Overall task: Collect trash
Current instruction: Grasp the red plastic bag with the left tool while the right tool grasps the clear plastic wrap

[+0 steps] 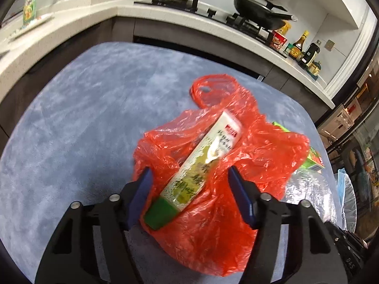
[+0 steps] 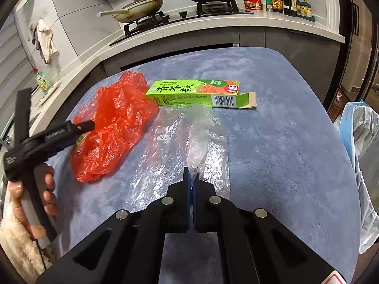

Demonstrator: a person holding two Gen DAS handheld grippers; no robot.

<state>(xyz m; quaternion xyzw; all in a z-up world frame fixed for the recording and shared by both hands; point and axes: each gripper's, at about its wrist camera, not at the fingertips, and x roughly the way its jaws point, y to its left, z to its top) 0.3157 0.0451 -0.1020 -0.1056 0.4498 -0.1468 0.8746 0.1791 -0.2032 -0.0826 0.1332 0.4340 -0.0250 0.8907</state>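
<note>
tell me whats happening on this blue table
A person is gathering trash with a handheld claw in each hand. The right claw is shut on the near edge of a clear plastic bag spread on the blue table. The left claw is open, its fingers on either side of a green-capped tube lying on a crumpled red plastic bag; it has not gripped it. A green carton with an open end flap lies untouched beyond the bags.

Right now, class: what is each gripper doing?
Left gripper: open around the tube on the red bag, not gripping.
Right gripper: closed on the clear bag.
</note>
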